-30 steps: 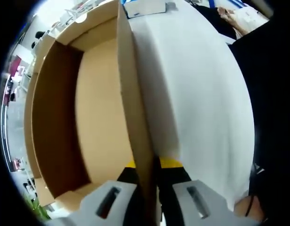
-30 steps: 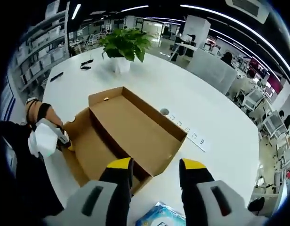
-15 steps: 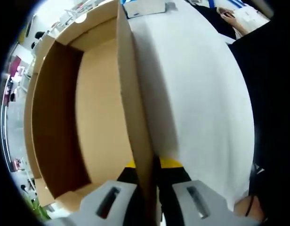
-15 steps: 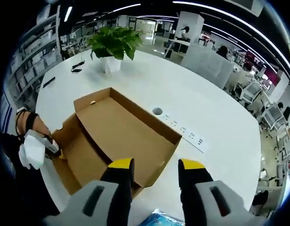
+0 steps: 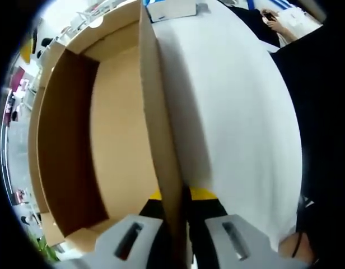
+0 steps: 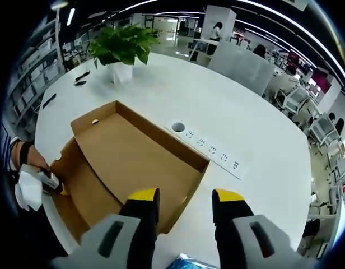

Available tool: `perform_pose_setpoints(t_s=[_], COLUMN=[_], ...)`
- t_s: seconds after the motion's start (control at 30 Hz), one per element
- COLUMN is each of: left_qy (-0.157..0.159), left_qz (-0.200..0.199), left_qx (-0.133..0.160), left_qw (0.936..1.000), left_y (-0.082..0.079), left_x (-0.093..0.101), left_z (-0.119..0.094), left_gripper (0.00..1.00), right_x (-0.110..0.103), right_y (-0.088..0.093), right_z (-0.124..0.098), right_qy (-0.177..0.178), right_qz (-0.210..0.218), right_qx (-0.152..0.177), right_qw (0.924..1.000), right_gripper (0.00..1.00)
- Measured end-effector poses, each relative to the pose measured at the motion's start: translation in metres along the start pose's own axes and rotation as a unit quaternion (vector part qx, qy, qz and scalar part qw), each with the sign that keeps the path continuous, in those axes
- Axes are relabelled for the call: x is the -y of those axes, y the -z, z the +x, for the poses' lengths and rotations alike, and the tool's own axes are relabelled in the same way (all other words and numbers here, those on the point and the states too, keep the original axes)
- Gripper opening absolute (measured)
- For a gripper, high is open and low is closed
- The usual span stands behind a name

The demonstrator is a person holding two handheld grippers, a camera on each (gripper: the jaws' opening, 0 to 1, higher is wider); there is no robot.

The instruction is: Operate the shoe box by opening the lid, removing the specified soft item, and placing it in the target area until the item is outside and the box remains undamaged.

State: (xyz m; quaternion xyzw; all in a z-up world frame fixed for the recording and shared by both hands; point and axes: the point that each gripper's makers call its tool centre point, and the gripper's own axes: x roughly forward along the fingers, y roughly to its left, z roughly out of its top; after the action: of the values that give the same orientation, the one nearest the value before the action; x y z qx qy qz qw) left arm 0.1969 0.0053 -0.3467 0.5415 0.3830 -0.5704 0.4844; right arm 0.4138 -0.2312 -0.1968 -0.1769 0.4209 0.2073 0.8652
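One left gripper [image 5: 177, 221] is clamped on the box [image 6: 133, 157] wall; hold gently. Right gripper [image 6: 183, 216] jaws apart.

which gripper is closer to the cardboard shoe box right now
Left. The left gripper has its fingers clamped on a wall of the open brown cardboard shoe box. The right gripper hangs open above the box, apart from it.

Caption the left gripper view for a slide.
Left tongs clamped on the open cardboard shoe box's side wall, white table alongside.
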Motion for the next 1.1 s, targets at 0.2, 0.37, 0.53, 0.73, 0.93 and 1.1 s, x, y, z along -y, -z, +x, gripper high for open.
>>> perform_pose_setpoints(t_s=[0.2, 0.37, 0.53, 0.73, 0.93, 1.1], left_qy=[0.002, 0.002, 0.002, 0.002, 0.002, 0.002], left_qz=[-0.001, -0.001, -0.002, -0.002, -0.002, -0.002], left_qx=[0.0, 0.001, 0.001, 0.001, 0.0, 0.001], left_qw=[1.0, 1.0, 1.0, 1.0, 1.0, 1.0], left_y=[0.0, 0.0, 0.0, -0.001, -0.001, -0.001], left_x=[0.0, 0.0, 0.0, 0.0, -0.001, -0.002], left_z=[0.0, 0.0, 0.0, 0.001, 0.001, 0.001], left_gripper=[0.04, 0.04, 0.04, 0.04, 0.04, 0.04], right_x=[0.009, 0.01, 0.012, 0.02, 0.021, 0.027], right_y=[-0.008, -0.009, -0.004, -0.004, 0.002, 0.004], right_z=[0.015, 0.025, 0.035, 0.044, 0.053, 0.062], right_qy=[0.01, 0.016, 0.025, 0.03, 0.025, 0.028], right_qz=[0.007, 0.013, 0.021, 0.017, 0.032, 0.055], right_qx=[0.0, -0.007, -0.023, -0.028, -0.04, -0.051], right_qw=[0.9999, 0.9998, 0.9992, 0.999, 0.9984, 0.9968], right_gripper=[0.38, 0.38, 0.38, 0.37, 0.35, 0.35])
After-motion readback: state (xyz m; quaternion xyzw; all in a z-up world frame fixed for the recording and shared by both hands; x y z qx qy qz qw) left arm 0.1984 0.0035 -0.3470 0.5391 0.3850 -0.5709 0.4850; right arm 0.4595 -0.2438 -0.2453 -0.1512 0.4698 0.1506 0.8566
